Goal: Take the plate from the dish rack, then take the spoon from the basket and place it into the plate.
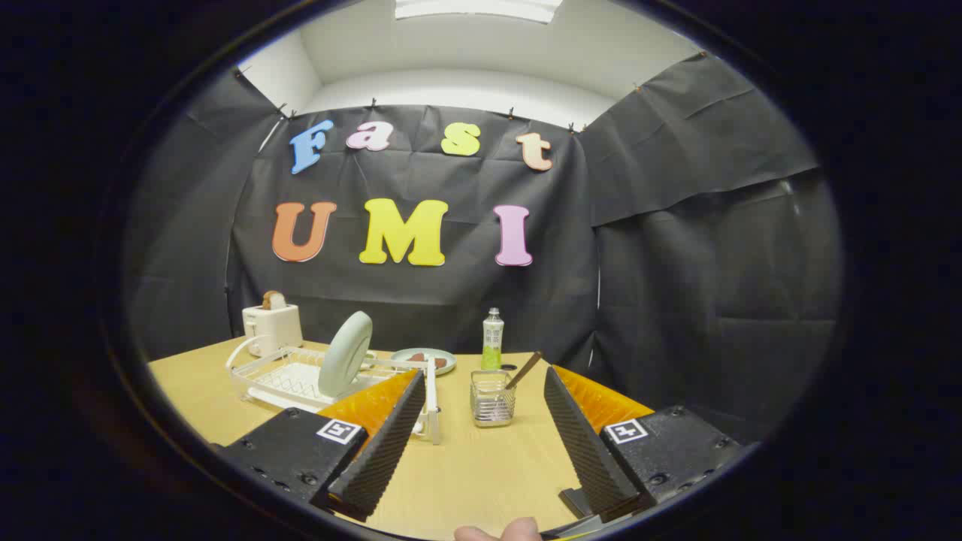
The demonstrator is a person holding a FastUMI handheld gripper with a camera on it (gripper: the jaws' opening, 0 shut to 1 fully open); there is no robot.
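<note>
Black cloth is closing in the booth on all sides, and a pale wooden worktop [466,466] is stretching out under the tongs [481,451], which are hovering above it with their two ribbed fingers [383,443] spread wide and nothing between them. A fingertip [500,530] of the person holding the tool is peeking in at the near edge. Just ahead of the fingers, roughly between them, a small clear basket [492,398] is standing upright with the brown handle of the spoon [524,370] leaning out towards the right finger, which is probably leaving it easy to pinch. Beyond the left finger, the white dish rack [289,376] is sitting on the worktop, and the pale green plate [346,353] is standing on edge in its slots, so its rim is likely offering itself for a grasp from the side. The plate is not yet taken, so the task appears to be at its very start, with the wide opening seemingly suiting an approach to that rim. Farther back, a second plate with some food [425,361] is lying flat, a green bottle [492,338] is standing beside it, and a white toaster [272,324] with bread in it is sitting near the cloth wall.
</note>
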